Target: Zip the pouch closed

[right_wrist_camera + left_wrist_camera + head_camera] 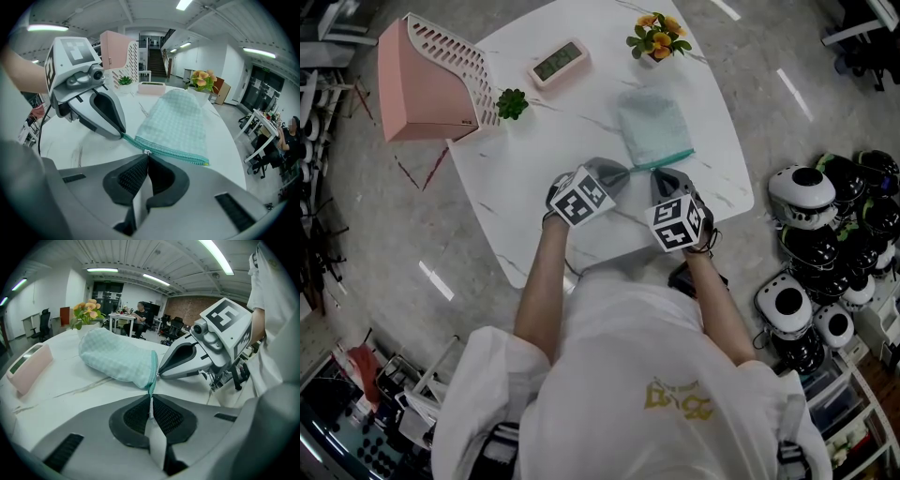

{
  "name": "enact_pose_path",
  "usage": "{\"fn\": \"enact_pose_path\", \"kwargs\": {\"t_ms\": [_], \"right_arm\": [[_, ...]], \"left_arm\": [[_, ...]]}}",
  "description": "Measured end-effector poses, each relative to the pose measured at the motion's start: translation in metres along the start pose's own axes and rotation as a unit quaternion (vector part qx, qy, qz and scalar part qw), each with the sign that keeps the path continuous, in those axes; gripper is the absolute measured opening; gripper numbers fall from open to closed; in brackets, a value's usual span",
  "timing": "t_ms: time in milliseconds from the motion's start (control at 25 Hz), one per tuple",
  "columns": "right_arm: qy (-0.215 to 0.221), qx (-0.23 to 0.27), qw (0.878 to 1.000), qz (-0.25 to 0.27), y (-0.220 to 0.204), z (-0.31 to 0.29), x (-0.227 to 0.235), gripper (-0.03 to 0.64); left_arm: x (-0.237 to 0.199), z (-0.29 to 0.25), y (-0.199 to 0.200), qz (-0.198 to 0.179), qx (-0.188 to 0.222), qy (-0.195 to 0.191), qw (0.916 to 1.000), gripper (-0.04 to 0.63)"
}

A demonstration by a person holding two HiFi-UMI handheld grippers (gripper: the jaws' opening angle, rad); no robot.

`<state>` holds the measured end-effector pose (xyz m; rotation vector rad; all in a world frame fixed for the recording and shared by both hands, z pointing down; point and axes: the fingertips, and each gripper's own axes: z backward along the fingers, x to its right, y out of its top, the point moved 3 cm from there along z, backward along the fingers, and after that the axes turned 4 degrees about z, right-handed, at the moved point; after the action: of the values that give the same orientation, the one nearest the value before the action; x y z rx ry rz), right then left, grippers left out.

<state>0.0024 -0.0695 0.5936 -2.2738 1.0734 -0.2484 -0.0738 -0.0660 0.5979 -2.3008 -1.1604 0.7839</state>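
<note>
now left gripper point(151, 397) clamps the pouch point(117, 359) by its zipper tail point(152, 387), right gripper point(147, 155) clamps the slider point(147, 151), both near the front edge of the table point(581, 122)

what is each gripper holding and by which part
The left gripper pinches the pouch by its zipper tape end; right gripper pinches the zipper pull.

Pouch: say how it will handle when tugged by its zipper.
Probably floppy: the pouch slumps and its corner pulls to a point at the left gripper. Thin fabric, so likely light; it may slide on the glossy table unless anchored.
</note>
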Motion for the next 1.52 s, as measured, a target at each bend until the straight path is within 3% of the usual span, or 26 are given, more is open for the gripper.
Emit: {"fn": "enact_pose_path", "kwargs": {"t_ms": [1520], "right_arm": [[-0.041,-0.015,0.999,-0.02,-0.025,0.008,0.045,0.017]], "left_arm": [[-0.023,0.024,-0.015,0.036,-0.001,0.049,0.9981,0.037]]}}
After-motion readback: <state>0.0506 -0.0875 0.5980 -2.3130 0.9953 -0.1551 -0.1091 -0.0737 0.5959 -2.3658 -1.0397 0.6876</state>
